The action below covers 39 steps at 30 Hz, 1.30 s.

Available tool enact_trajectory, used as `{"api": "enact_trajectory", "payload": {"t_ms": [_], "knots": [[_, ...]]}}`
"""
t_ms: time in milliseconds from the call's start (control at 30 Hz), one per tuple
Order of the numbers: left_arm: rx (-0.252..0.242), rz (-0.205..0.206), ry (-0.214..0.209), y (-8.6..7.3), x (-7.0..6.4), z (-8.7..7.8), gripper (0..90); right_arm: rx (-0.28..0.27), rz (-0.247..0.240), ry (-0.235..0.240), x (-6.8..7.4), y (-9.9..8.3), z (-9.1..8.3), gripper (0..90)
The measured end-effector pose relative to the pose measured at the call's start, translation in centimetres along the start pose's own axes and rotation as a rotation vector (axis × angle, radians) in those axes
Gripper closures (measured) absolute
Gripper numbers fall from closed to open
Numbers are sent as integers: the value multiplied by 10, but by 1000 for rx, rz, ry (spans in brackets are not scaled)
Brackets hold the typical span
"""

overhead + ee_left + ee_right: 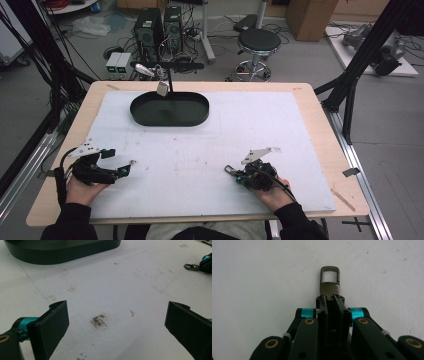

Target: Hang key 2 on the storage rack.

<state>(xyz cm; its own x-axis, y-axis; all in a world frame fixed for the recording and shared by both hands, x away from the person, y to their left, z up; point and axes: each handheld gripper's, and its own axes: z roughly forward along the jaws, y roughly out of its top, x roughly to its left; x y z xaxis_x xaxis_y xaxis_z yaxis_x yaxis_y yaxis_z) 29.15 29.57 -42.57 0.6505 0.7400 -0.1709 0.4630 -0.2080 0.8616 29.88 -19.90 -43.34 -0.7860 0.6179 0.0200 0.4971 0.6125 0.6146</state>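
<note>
One clasp [330,281] between right fingers [337,303].

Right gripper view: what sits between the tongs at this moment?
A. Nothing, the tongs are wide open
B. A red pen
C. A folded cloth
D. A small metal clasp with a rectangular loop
D. In the right gripper view the right tongs are shut on a small metal clasp, whose rectangular loop sticks out past the tips over the white mat.

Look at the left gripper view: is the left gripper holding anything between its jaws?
No: the left gripper stands wide open, with bare white mat between its jaws.
</note>
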Motion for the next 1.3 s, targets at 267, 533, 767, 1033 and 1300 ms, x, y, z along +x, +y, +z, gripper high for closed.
{"api": "enact_trajectory", "payload": {"t_ms": [267,533,767,1033,1300], "knots": [[5,6,-10,0,-1,1,58,-32,32,9,-2,-3,-3,851],[13,22,-15,0,-3,3,58,-53,43,-9,0,-4,-8,853],[-3,24,-20,0,-4,0,58,-107,83,0,-3,-7,-21,853],[-6,19,-27,-1,-3,-1,58,-157,108,-8,-9,-4,-36,853],[4,19,-18,-1,-2,0,58,-254,133,-18,-25,10,-66,852]]}}
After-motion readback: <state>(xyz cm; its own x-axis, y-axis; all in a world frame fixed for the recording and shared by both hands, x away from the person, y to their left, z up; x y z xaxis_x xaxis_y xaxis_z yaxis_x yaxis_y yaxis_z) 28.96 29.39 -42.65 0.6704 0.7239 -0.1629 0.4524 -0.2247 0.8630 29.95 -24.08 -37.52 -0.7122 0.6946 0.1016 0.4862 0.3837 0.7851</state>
